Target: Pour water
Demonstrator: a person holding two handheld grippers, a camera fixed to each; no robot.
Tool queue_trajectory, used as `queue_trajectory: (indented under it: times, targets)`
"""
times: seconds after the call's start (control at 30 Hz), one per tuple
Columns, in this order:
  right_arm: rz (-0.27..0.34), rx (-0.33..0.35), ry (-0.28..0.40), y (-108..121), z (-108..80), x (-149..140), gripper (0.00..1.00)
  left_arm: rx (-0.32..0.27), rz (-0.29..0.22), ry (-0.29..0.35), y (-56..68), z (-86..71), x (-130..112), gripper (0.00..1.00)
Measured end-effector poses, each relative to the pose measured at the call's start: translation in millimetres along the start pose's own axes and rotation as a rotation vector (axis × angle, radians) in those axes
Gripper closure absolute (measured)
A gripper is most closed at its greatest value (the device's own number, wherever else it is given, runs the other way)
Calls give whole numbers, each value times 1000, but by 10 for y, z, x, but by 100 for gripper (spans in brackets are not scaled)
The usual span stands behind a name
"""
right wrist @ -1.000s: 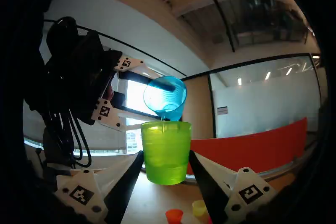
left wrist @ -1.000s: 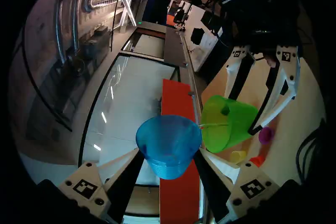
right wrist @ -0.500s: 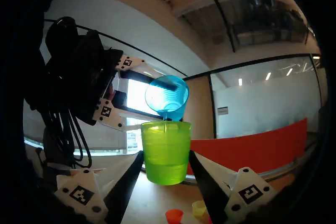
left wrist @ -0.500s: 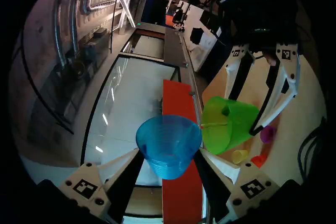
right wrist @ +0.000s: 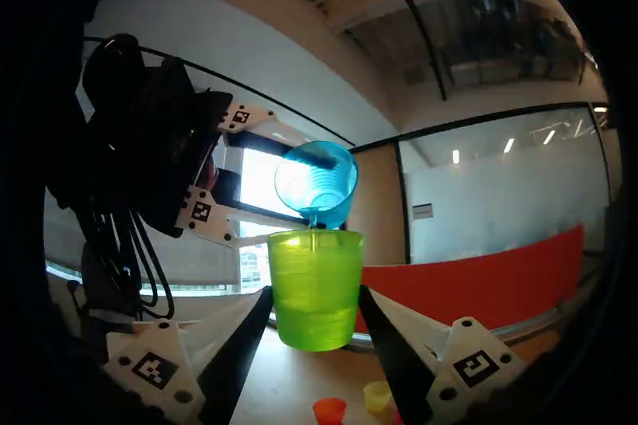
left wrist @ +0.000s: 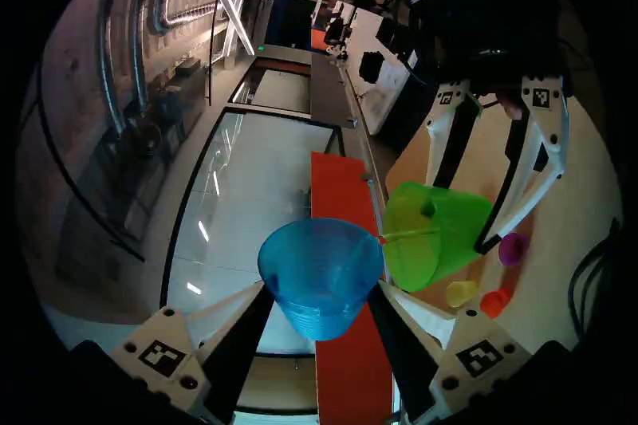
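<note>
My left gripper [left wrist: 319, 305] is shut on a blue plastic cup [left wrist: 319, 275], tipped over so that its mouth leans toward the green cup [left wrist: 433, 235]. My right gripper [right wrist: 316, 315] is shut on that green cup [right wrist: 316, 291] and holds it upright above the table. In the right gripper view the blue cup [right wrist: 317, 185] hangs tilted just above the green cup's rim, and a thin stream of water falls from its lip into the green cup. The green cup holds water in its lower part. A person's hand grips the left gripper [right wrist: 239, 178].
Small cups in purple [left wrist: 512, 249], yellow [left wrist: 460, 293] and orange [left wrist: 496, 301] stand on the wooden table [left wrist: 558, 218] below the green cup. An orange partition [right wrist: 494, 281] and glass walls lie behind. Black cables [right wrist: 135, 265] hang beside the left gripper.
Both cups stay almost in place while the water keeps running. The blue cup has shifted very slightly, and the small cups have slid a little in both views.
</note>
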State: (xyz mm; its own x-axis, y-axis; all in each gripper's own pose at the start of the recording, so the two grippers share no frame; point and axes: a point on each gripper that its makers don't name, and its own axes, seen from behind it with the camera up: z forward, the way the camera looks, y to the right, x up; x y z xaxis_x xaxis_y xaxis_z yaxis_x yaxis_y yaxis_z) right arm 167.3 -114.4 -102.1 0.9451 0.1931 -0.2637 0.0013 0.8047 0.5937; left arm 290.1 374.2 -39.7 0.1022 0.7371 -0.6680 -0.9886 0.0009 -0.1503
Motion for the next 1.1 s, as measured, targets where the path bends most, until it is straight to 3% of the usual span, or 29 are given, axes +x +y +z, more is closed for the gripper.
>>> queue_trajectory:
  times: [1.1]
  targets:
    - [4,-1,2,44,12,-8,19,9,44,3,-32,39,45,19]
